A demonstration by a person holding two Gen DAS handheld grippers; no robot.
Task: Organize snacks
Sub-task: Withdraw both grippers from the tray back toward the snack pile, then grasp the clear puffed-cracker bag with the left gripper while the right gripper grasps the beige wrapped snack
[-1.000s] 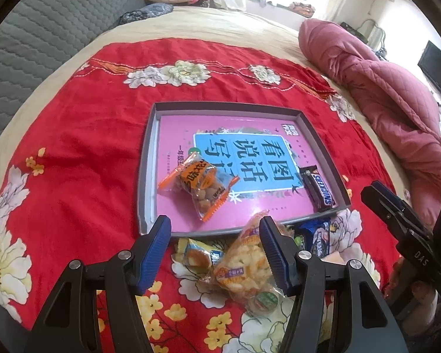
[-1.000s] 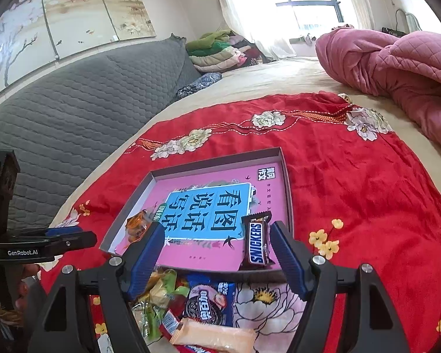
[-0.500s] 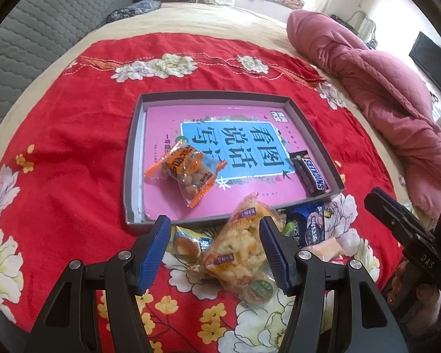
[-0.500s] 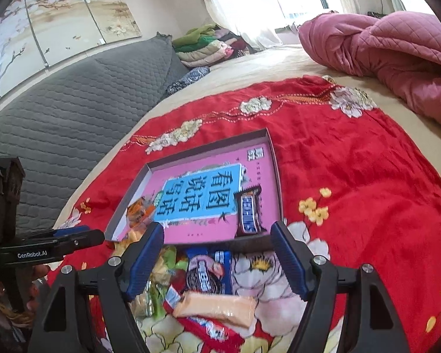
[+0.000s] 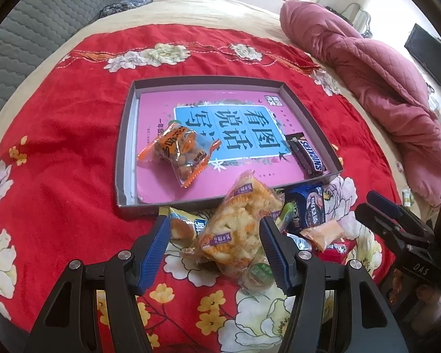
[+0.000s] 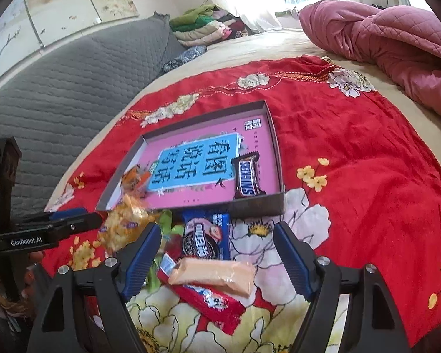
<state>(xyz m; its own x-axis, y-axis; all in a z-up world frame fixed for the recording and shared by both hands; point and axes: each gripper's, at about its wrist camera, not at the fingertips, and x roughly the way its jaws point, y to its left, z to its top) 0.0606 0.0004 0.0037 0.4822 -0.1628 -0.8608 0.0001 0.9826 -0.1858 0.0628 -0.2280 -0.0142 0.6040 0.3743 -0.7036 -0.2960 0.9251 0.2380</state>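
Right tool [image 6: 217,253] has drawn back toward the bed's near edge, jaws just opening, released over the orange wafer pack [image 6: 213,275]. Left tool [image 5: 214,245] released, astride the puffed-snack bag [image 5: 238,220]. Next picks likely. Tray [image 5: 123,153] mid-bed holds peanut packet [image 5: 179,151] and Snickers bar [image 5: 307,157]; loose pile crumpled, overlapping.

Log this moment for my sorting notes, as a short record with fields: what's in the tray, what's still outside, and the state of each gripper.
tray: grey, shallow, on the red cloth
in tray: nut packet, Snickers
outside, by near rim: puffed-snack bag, Oreo pack, peach packet, red bar
left gripper: open, astride the puffed-snack bag, pads not pressing
right gripper: open, jaws just widening, over the Oreo pack and the peach packet
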